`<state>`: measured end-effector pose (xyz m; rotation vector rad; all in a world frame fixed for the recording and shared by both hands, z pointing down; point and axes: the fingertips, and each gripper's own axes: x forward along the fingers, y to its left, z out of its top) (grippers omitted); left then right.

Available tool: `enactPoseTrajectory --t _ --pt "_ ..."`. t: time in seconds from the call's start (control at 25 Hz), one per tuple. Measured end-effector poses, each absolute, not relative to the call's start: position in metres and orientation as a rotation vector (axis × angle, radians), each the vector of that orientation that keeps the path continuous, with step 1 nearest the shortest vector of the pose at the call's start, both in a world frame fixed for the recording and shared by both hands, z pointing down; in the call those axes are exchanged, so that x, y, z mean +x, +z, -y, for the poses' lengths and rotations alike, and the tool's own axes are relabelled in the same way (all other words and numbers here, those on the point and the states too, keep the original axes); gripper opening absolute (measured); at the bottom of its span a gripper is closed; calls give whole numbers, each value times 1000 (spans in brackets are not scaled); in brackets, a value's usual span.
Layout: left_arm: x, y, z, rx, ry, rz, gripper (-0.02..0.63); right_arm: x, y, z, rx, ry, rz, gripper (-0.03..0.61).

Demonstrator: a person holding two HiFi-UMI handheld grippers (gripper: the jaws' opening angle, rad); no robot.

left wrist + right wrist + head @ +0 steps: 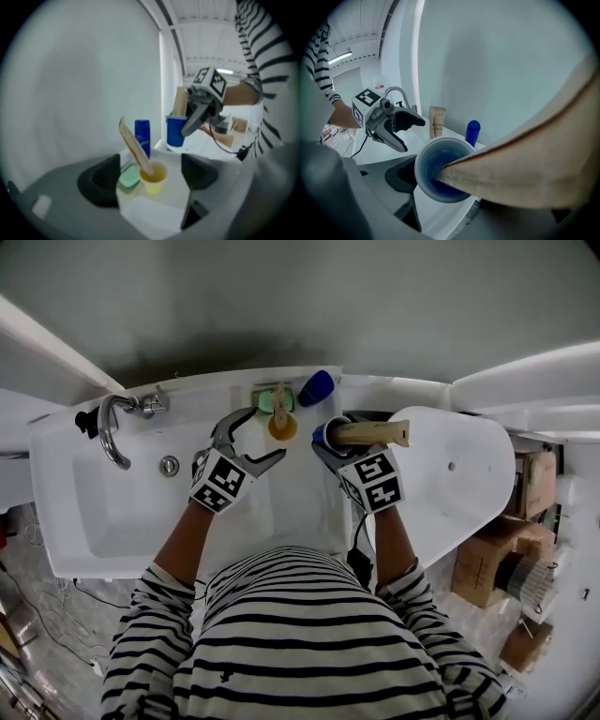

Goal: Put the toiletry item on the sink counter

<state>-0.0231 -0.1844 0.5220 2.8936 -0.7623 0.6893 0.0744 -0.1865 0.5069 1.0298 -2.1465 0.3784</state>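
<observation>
A blue cup (330,431) holds a tan tube (373,434) that leans right; my right gripper (334,450) is shut on the cup at the counter's right end. In the right gripper view the blue cup (423,161) opens toward me and the tube (525,164) covers the right jaw. My left gripper (255,439) is open, just short of a yellow cup (281,427) with a second tan tube (279,401). In the left gripper view that yellow cup (154,177) stands ahead, between the jaws and untouched, on the sink counter (159,206).
A green soap bar (129,178) and a blue bottle (142,136) stand by the yellow cup. The basin (122,512) and faucet (111,432) lie to the left. A white rounded lid (459,474) is on the right, with cardboard boxes (487,568) beyond.
</observation>
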Motion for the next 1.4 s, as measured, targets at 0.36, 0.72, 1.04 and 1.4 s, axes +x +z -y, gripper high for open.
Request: enactPoseTrajectory --t 0.36,0.72,1.04,1.4 --pt "-37 487 178 2934 613 828 169 70 527 195 1013 375 2128 354" --pt "-44 481 171 2952 595 804 6 69 554 207 982 356 2090 354" --pt "-44 481 174 2942 596 815 6 70 580 213 932 327 2055 354" --pt "-41 479 179 2937 573 828 6 68 605 217 878 289 2013 354"
